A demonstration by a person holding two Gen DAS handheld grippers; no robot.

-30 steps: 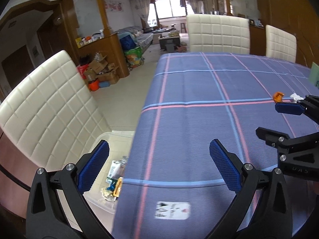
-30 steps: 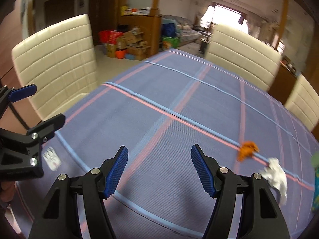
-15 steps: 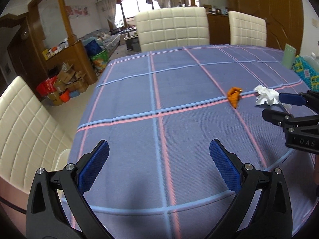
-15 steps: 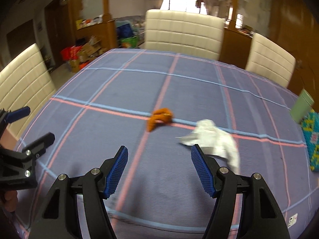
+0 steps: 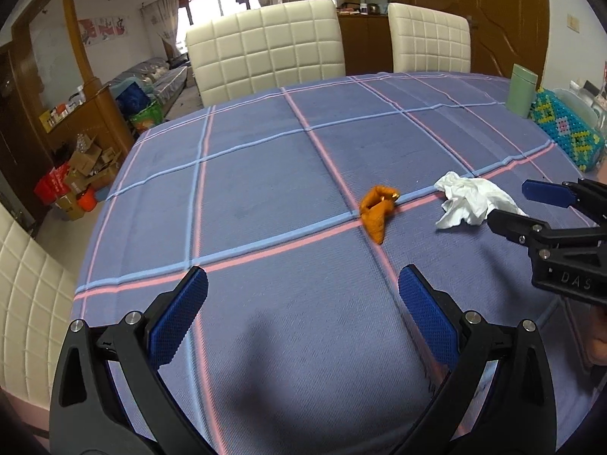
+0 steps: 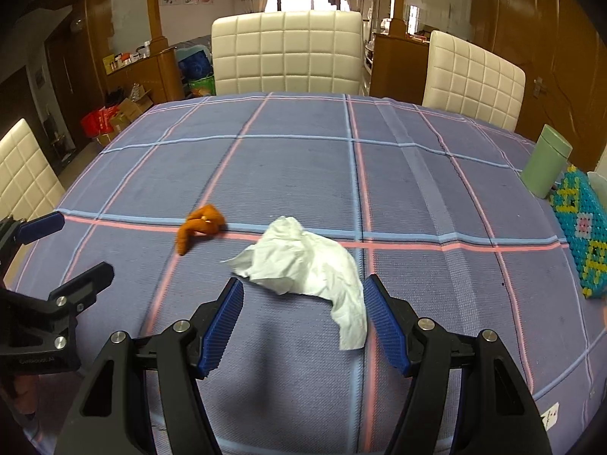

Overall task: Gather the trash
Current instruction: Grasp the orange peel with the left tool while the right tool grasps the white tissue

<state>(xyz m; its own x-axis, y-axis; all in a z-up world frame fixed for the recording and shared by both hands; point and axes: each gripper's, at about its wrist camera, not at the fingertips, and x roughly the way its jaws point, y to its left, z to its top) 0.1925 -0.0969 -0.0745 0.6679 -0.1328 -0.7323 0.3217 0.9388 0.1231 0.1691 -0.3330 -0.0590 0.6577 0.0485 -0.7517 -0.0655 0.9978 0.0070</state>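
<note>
Left wrist view: the left gripper (image 5: 303, 303) hangs above the cloth (image 5: 265, 174) with its jaws wide apart and nothing between them. The orange scrap (image 5: 376, 210) lies ahead and slightly right, on a pink line crossing. The tissue (image 5: 470, 201) lies further right, just beside the right gripper (image 5: 531, 208), whose fingers stand apart.

Right wrist view: the right gripper is spread, empty, with the tissue lying just ahead of its tips, its near tail reaching towards the right finger (image 6: 383, 326). The scrap lies left of it, slightly farther. A green cup (image 6: 546, 167) and beaded box (image 6: 584, 235) stand far right, well apart.

Judgement: the step in hand is taking the tissue. Advance low, centre the jaws over the bulk rather than the loose tail, and close without pinching the cloth.
</note>
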